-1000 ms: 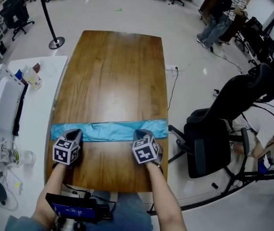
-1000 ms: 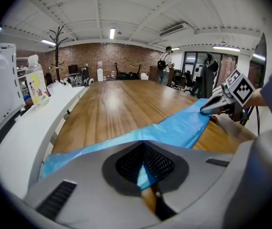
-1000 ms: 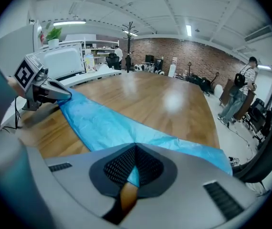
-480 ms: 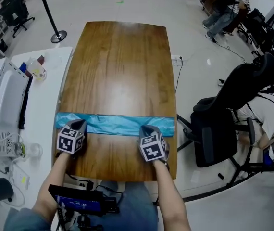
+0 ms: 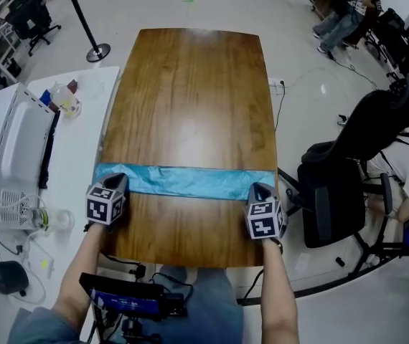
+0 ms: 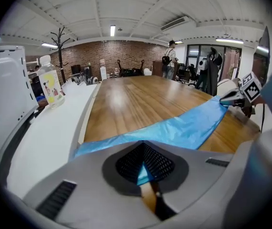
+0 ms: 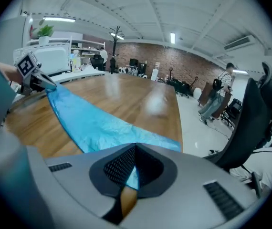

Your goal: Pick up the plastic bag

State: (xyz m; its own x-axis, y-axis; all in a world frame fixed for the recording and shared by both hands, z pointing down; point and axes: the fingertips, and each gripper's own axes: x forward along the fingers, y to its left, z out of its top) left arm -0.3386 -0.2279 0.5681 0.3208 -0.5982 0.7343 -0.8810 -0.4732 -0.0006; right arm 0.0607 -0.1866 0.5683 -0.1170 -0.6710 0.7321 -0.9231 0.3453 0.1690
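Note:
A long blue plastic bag [image 5: 190, 182] lies flat as a strip across the near part of the wooden table [image 5: 190, 99]. My left gripper [image 5: 118, 181] is shut on the bag's left end; blue film [image 6: 183, 128] runs into its closed pads [image 6: 143, 168]. At the table's right edge my right gripper [image 5: 259, 190] is shut on the bag's right end. In the right gripper view the bag [image 7: 93, 123] runs from those closed pads [image 7: 133, 168] away to the left gripper [image 7: 40, 82]. The left gripper view shows the right gripper [image 6: 234, 98] at the far end of the bag.
A white side table [image 5: 75, 127] adjoins the wooden table on the left, with a white machine [image 5: 18, 156], a small bottle [image 5: 67, 102] and cables. A black office chair [image 5: 341, 192] stands close on the right. A stanchion [image 5: 97, 49] stands beyond the far left corner.
My right gripper has slid right along the bag, from near its middle to its right end at the table's edge. The left gripper stays at the bag's left end.

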